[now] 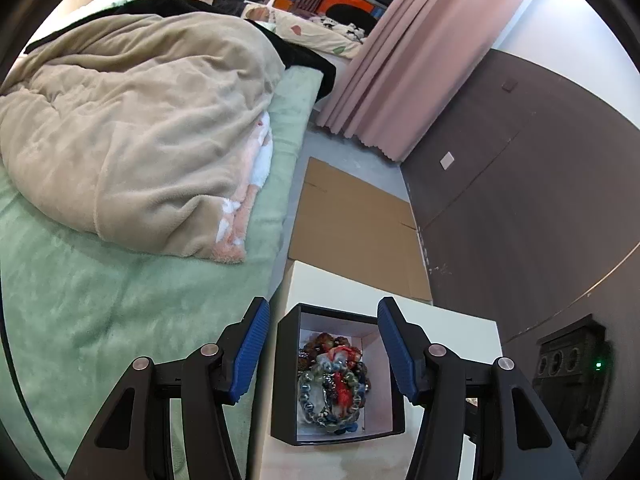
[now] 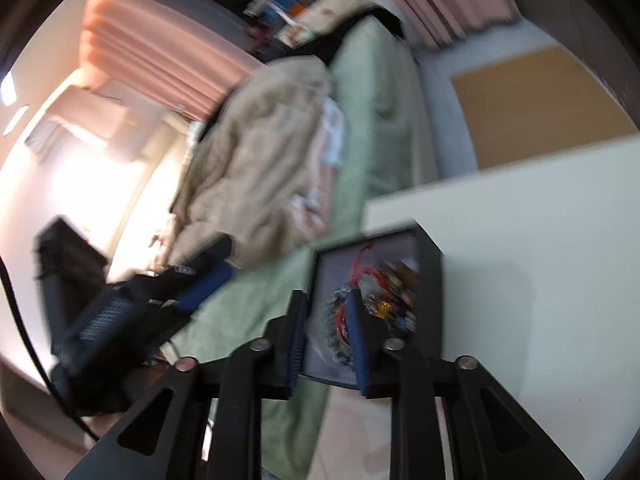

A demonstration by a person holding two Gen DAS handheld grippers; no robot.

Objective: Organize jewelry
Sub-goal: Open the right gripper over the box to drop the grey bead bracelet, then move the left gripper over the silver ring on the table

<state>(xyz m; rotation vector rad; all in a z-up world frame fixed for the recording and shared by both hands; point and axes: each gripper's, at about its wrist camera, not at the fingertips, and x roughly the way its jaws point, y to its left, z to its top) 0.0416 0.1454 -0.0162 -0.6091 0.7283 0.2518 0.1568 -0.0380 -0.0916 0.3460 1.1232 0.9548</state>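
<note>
A black box with a white inside stands on a white table beside the bed. It holds a heap of bead bracelets, red, blue, green and brown. My left gripper is open above the box, its blue pads either side of it. In the blurred right wrist view the same box and bracelets show. My right gripper is partly open and empty over the box's near left rim. The left gripper shows at its left.
A bed with a green sheet and a beige blanket lies left of the table. Flat cardboard lies on the floor beyond it. A dark wall and pink curtain stand at the right.
</note>
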